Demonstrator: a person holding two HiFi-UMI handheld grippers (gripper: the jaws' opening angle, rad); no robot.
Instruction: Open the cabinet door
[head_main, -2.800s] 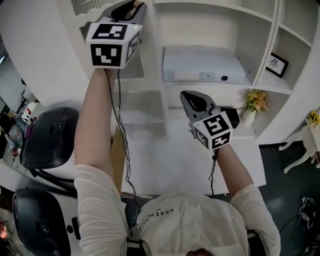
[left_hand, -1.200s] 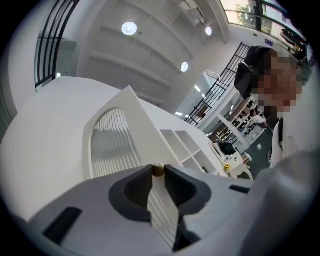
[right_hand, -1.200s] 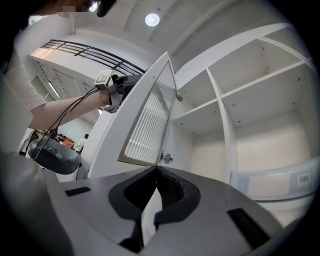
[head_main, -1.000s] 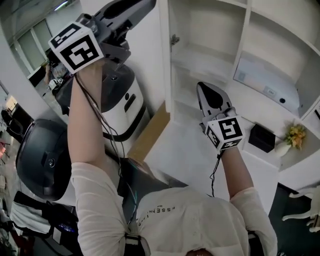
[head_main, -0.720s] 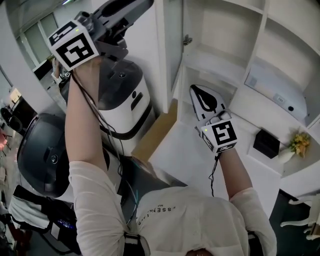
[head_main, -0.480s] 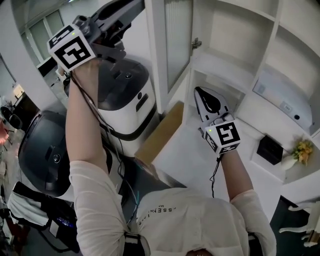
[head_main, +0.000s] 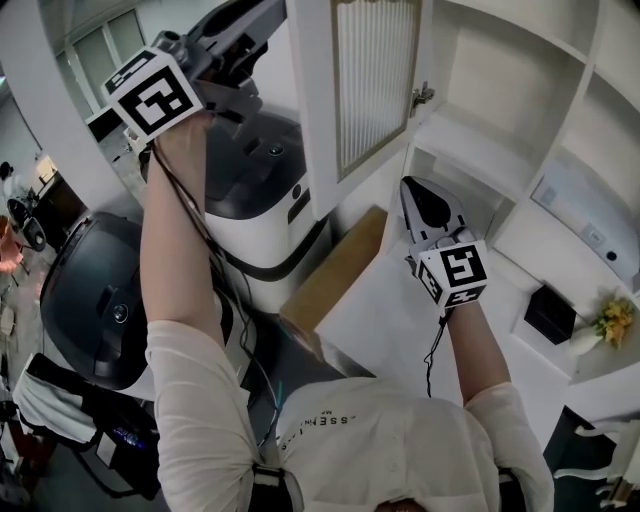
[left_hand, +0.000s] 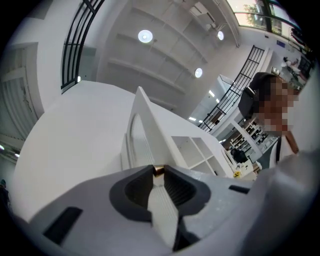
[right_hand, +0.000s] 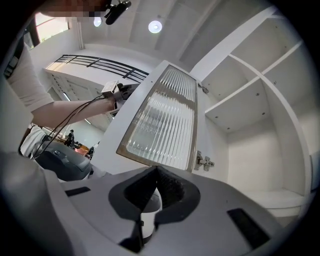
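Note:
The white cabinet door (head_main: 375, 85) with its ribbed glass panel stands swung out from the cabinet (head_main: 480, 140), hanging on its hinge (head_main: 422, 95). My left gripper (head_main: 268, 12) is raised at the door's free edge. In the left gripper view its jaws (left_hand: 158, 171) are closing with the small brass knob (left_hand: 158, 170) pinched between the tips, and the door's edge (left_hand: 150, 135) runs away ahead. My right gripper (head_main: 410, 186) hovers lower, in front of the open compartment, shut and empty. Its own view (right_hand: 156, 170) looks up at the glass panel (right_hand: 162, 117) and hinge (right_hand: 204, 161).
Two rounded black-and-white machines (head_main: 250, 180) (head_main: 100, 300) stand to the left, below the door. A cardboard box (head_main: 335, 270) leans beside the white counter (head_main: 400, 330). A black box (head_main: 552, 312), flowers (head_main: 612, 322) and a white device (head_main: 590, 215) sit at right.
The door has swung further out, so its ribbed glass now faces the camera. My left gripper stayed on its edge and moved with it. My right gripper drifted slightly.

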